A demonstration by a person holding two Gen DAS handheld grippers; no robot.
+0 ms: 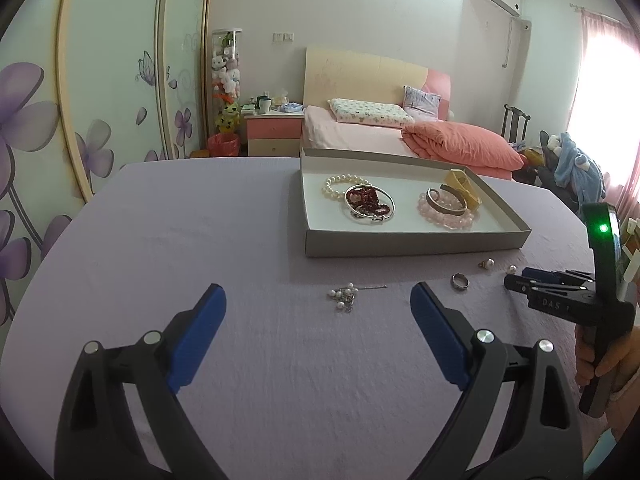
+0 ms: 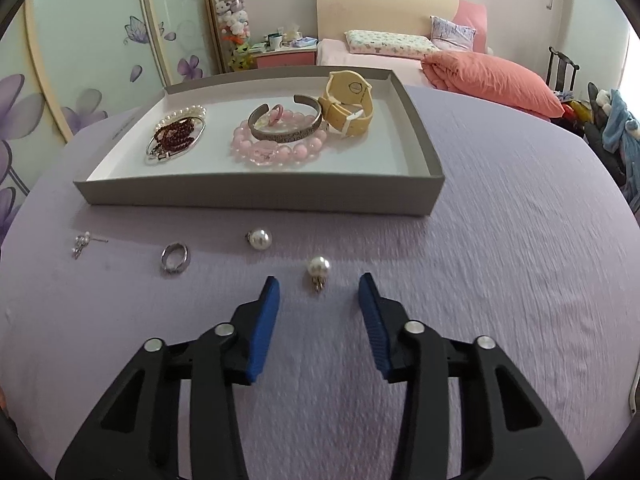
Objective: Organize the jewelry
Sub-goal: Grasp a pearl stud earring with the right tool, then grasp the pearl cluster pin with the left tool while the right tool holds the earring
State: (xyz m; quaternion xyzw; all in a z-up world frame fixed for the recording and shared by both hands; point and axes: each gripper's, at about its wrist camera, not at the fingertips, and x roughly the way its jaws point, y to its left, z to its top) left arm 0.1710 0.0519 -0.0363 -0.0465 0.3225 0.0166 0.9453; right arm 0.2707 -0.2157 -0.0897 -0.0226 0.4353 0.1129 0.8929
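A grey shallow box (image 2: 256, 196) (image 1: 416, 240) on the lilac table holds a pearl bracelet (image 2: 182, 114), a dark red bead string in a silver bangle (image 2: 176, 136), a pink bead bracelet (image 2: 276, 150), a silver cuff (image 2: 286, 130) and a yellow watch (image 2: 350, 110). In front of the box lie a pearl brooch pin (image 1: 343, 294) (image 2: 82, 242), a silver ring (image 2: 175, 258) (image 1: 459, 281) and two pearl earrings (image 2: 260, 238) (image 2: 318, 268). My right gripper (image 2: 319, 288) is open, its tips either side of the nearer pearl earring. My left gripper (image 1: 318, 300) is open and empty, just short of the brooch pin.
The right gripper (image 1: 516, 282) shows in the left wrist view at the right edge, held by a hand. Behind the table are a bed (image 1: 360, 136), a nightstand (image 1: 274, 130) and a floral wardrobe (image 1: 100, 100).
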